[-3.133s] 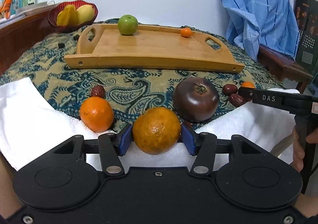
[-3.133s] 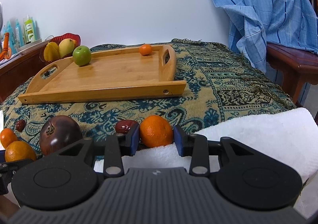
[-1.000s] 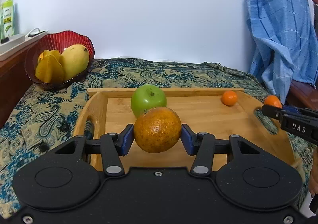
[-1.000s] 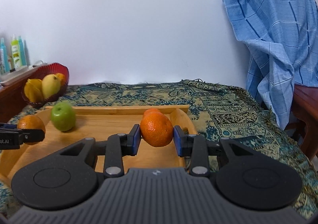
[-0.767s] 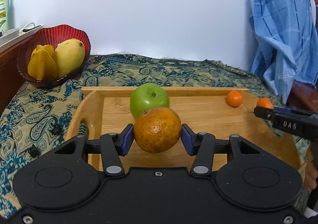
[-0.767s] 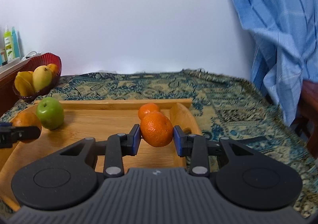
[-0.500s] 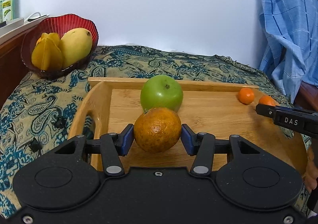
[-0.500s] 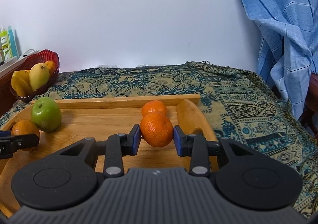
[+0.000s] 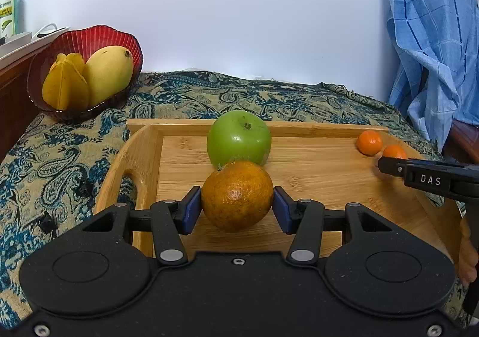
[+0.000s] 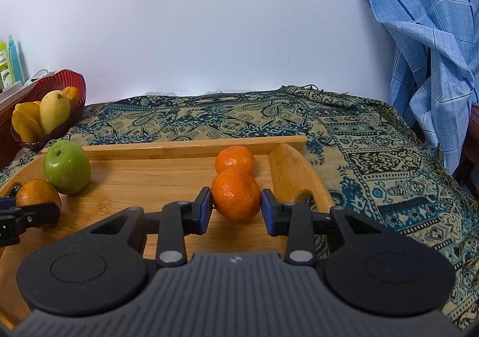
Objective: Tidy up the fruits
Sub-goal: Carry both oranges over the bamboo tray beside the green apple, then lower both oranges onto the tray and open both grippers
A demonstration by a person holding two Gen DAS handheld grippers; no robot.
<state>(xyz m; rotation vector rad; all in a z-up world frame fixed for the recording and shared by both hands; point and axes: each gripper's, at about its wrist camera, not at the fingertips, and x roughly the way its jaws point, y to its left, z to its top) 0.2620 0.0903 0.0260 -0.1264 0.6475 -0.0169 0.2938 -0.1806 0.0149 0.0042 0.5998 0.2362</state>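
Note:
My left gripper [image 9: 237, 207] is shut on a large dull orange [image 9: 237, 195], held low over the left part of the wooden tray [image 9: 329, 175], just in front of a green apple [image 9: 239, 138]. My right gripper [image 10: 236, 207] is shut on a small bright tangerine [image 10: 236, 194], over the tray's [image 10: 149, 175] right end, right in front of another tangerine [image 10: 234, 159] that lies in the far right corner. In the left wrist view that resting tangerine [image 9: 369, 142] and the held one [image 9: 394, 152] show beside the right gripper's finger [image 9: 419, 175]. The apple [image 10: 67, 166] and the large orange [image 10: 38, 193] appear at the left of the right wrist view.
A red bowl [image 9: 86, 46] with a mango and starfruit stands behind the tray's left end on the paisley cloth [image 9: 54, 157]. A blue checked cloth [image 10: 431, 37] hangs at the right over dark wood furniture. Bottles [image 9: 7, 7] stand on a shelf at far left.
Both grippers have moved forward and sunk toward the tray with their fruit still held. The apple and the corner tangerine now look closer. In the last half second little has moved.

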